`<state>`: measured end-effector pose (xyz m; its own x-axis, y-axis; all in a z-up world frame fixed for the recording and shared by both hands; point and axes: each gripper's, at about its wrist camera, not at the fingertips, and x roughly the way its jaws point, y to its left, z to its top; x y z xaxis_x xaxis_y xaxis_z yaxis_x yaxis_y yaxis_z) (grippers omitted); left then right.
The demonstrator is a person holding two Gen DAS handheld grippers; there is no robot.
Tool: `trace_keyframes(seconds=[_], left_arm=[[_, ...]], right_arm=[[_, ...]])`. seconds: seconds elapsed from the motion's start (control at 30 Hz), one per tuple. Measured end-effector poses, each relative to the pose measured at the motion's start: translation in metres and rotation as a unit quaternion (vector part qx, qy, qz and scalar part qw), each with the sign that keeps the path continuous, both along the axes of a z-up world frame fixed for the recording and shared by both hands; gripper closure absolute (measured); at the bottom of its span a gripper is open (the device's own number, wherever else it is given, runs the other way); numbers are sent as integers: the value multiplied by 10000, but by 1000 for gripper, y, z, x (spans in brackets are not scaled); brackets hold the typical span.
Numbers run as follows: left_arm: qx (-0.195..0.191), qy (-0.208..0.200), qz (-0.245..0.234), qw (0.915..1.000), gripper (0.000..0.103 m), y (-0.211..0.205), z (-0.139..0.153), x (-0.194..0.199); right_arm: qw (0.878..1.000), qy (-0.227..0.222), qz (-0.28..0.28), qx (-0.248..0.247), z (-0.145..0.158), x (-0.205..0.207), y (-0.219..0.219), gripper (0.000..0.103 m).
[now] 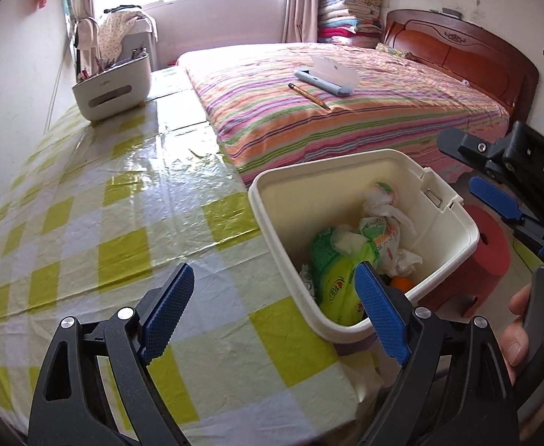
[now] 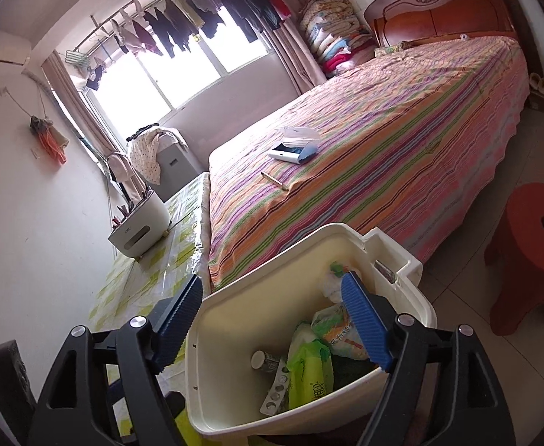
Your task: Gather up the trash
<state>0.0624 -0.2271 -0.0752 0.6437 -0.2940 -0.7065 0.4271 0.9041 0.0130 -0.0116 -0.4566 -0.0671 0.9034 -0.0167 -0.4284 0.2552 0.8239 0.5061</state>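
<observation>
a table with a shiny yellow and white checked cloth (image 1: 123, 200) stands right beside a big bed with a striped pink, orange and green cover (image 1: 346, 104). behind the bed is a bright window (image 2: 183, 70) with clothes hanging in front of it. one white plastic holder full of pens (image 1: 114, 85) sits at the far end of the table. on the bed lie one pencil (image 1: 309, 95) and one open white and blue case (image 1: 327, 74). one red plastic stool (image 2: 532, 256) stands on the floor.

one cream plastic trash bin (image 1: 290, 230) sits at the table's edge. the trash is inside it: two green snack bags (image 1: 340, 278), some crumpled white paper, one pill strip (image 2: 277, 390), one small bottle (image 2: 266, 360), and maybe an orange thing, partly hidden.

the left gripper (image 1: 272, 308) is spread wide and holds nothing. the right gripper (image 2: 272, 319) is also spread wide over the bin, holding nothing.
</observation>
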Motion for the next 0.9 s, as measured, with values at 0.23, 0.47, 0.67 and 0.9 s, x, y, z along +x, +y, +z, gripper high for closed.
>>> trace_keyframes(seconds=[0.23, 0.47, 0.67, 0.9], left_arm=[[152, -1025, 566, 9930, 9, 57, -6, -54], [31, -962, 739, 9926, 9, 85, -18, -56], [58, -1226, 879, 9885, 9, 95, -19, -58], [200, -1386, 745, 9873, 9, 92, -22, -63]], right_arm=[[9923, -558, -316, -1064, -15, -69, 57, 22], [9857, -885, -431, -1370, -22, -86, 80, 18], [9871, -759, -353, -1367, -22, -70, 89, 18], [9844, -727, -233, -1583, -21, -65, 102, 18]])
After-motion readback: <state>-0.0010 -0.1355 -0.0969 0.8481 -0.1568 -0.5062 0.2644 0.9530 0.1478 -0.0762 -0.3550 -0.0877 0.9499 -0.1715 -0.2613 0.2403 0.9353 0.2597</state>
